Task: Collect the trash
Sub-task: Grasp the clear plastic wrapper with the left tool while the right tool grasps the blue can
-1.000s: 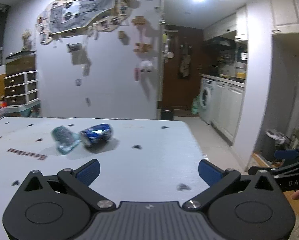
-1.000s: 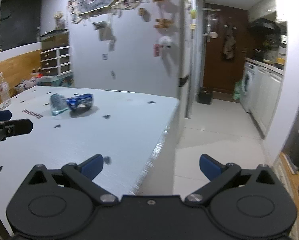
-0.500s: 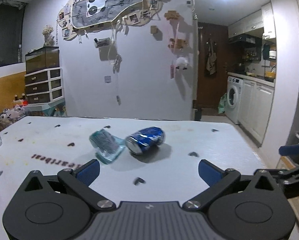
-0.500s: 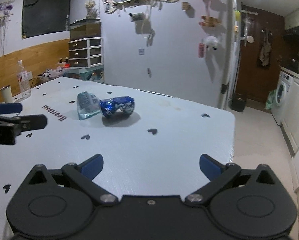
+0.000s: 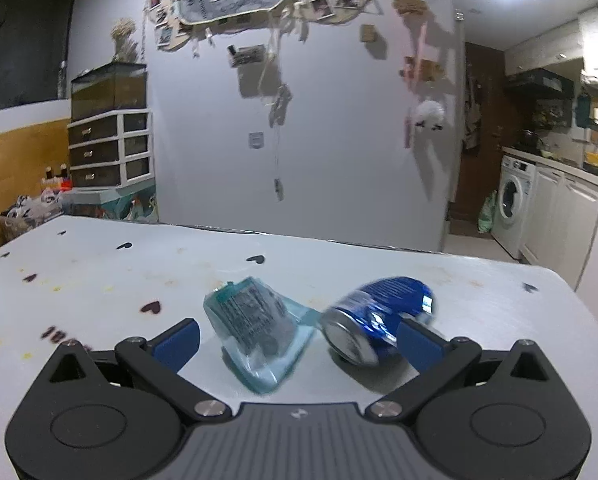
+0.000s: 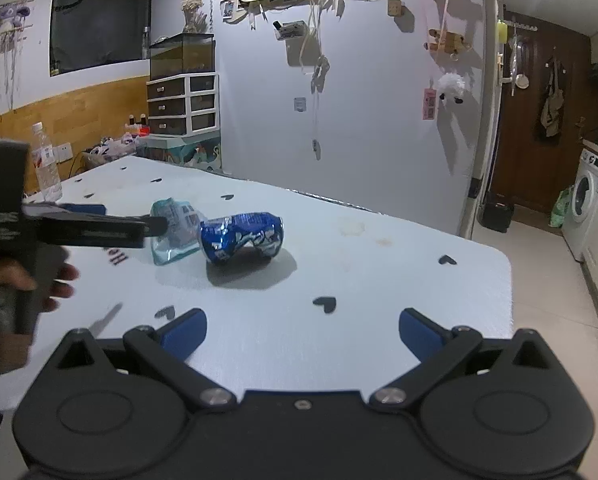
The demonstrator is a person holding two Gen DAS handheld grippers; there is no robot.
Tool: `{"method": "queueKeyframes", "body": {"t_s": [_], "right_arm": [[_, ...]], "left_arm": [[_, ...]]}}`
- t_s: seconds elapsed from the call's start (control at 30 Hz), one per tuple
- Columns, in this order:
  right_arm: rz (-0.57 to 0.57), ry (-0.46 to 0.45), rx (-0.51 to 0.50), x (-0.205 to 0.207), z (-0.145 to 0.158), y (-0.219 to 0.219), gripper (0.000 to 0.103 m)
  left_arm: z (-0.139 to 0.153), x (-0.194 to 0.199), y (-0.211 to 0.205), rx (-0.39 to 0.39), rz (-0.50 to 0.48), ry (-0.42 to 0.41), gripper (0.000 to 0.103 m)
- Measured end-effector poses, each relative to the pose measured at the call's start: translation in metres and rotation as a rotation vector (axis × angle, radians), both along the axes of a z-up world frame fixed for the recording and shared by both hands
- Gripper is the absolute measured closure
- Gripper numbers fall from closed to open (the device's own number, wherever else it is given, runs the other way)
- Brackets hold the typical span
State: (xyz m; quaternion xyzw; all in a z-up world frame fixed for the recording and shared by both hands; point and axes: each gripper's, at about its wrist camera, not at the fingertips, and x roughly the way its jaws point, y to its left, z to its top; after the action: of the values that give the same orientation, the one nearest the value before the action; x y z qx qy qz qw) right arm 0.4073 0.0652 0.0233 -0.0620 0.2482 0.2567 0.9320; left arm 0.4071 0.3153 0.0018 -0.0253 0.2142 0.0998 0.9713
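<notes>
Two wide claws: left claw (image 5: 297, 338) brackets crumpled clear plastic bottle (image 5: 255, 328) beside dented blue can (image 5: 375, 324); right claw (image 6: 303, 330) hovers over white worktop (image 6: 379, 292).

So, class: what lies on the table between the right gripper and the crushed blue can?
Only bare table printed with small black hearts lies between the right gripper and the crushed blue can, as the right wrist view shows.
</notes>
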Motion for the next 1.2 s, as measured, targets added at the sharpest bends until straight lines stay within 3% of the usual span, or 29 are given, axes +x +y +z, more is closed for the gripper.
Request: {"method": "queueKeyframes", "body": {"t_s": [0.17,0.37,0.43,0.53,0.73,0.87,1.0,1.1,1.17,1.2], "right_arm": [[0.0,0.032,0.049,0.028,-0.003,0.018,0.0],[-0.058,0.116,0.184,0.066,-0.014,0.044,0.0],[-0.097,0.159,0.278,0.081,-0.019,0.051,0.0],[-0.153,0.261,0.463,0.102,-0.032,0.061,0.0],[-0.239,0.459,0.745,0.13,-0.07,0.085,0.0],[-0.297,0.568,0.84,0.143,-0.094,0.1,0.013],[-0.328,0.528,0.855,0.148,-0.096,0.114,0.015],[-0.342,0.52,0.869,0.157,-0.099,0.12,0.03],[-0.342,0.526,0.857,0.163,-0.103,0.125,0.048],[-0.335,0.532,0.848,0.165,-0.105,0.125,0.049]], "left_arm": [[-0.018,0.033,0.019,-0.036,0.051,0.006,0.0],[-0.026,0.053,0.037,-0.094,0.022,-0.022,0.0],[-0.032,0.057,0.045,-0.125,-0.01,-0.006,0.0],[-0.042,0.06,0.062,-0.195,0.017,-0.003,0.0],[-0.052,0.059,0.085,-0.386,0.002,-0.032,0.0],[-0.057,0.062,0.092,-0.45,0.014,-0.029,0.0],[-0.06,0.066,0.098,-0.509,0.01,-0.04,0.0],[-0.062,0.068,0.101,-0.539,0.007,-0.056,0.0],[-0.063,0.071,0.103,-0.555,0.01,-0.067,0.0],[-0.063,0.072,0.104,-0.563,0.01,-0.072,0.0]]}}
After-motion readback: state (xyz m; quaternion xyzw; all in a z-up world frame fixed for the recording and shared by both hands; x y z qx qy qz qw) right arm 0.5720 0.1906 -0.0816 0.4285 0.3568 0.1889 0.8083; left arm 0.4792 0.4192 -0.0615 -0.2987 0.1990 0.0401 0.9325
